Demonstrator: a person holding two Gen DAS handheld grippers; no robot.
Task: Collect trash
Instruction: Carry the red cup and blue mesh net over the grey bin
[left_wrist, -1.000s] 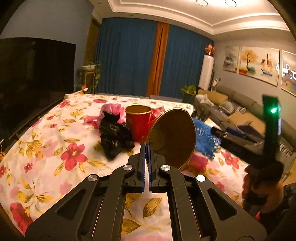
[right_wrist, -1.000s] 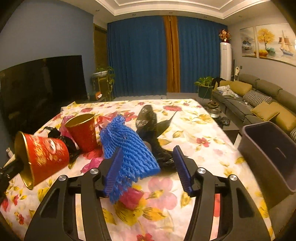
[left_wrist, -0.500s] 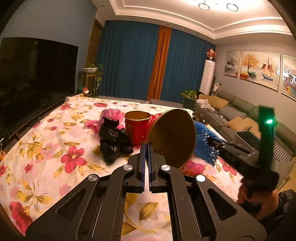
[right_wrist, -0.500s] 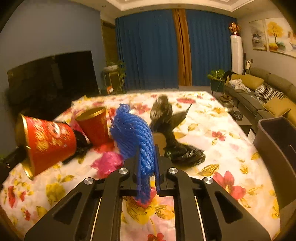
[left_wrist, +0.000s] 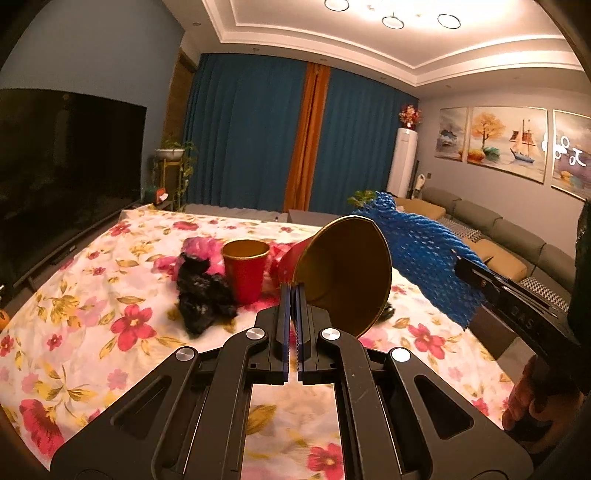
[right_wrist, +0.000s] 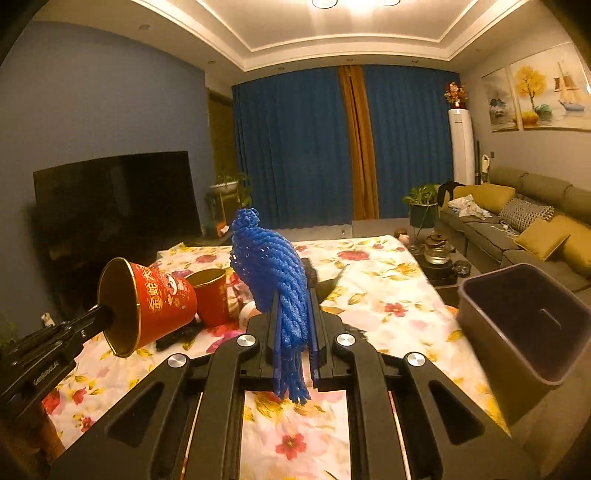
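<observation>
My left gripper (left_wrist: 293, 291) is shut on the rim of a red paper cup (left_wrist: 347, 273) with a gold inside, held tilted above the flowered table (left_wrist: 92, 295). In the right wrist view that cup (right_wrist: 155, 299) hangs at the left. My right gripper (right_wrist: 293, 295) is shut on a blue foam net (right_wrist: 269, 266), lifted off the cloth. The net (left_wrist: 424, 251) also shows at the right of the left wrist view. A second red cup (left_wrist: 245, 269) stands upright beside a crumpled black bag (left_wrist: 201, 291) and a pink wrapper (left_wrist: 199, 245).
A dark open bin (right_wrist: 524, 325) stands off the table's right edge. Another black bag (right_wrist: 328, 286) lies partly hidden behind the net. A sofa (right_wrist: 535, 221) runs along the right wall, a television (right_wrist: 118, 199) is on the left, and a person's hand (left_wrist: 532, 398) holds the right gripper.
The right gripper's jaws closed on the blue net and lifted it up off the table. The left gripper rose slightly with its cup still pinched.
</observation>
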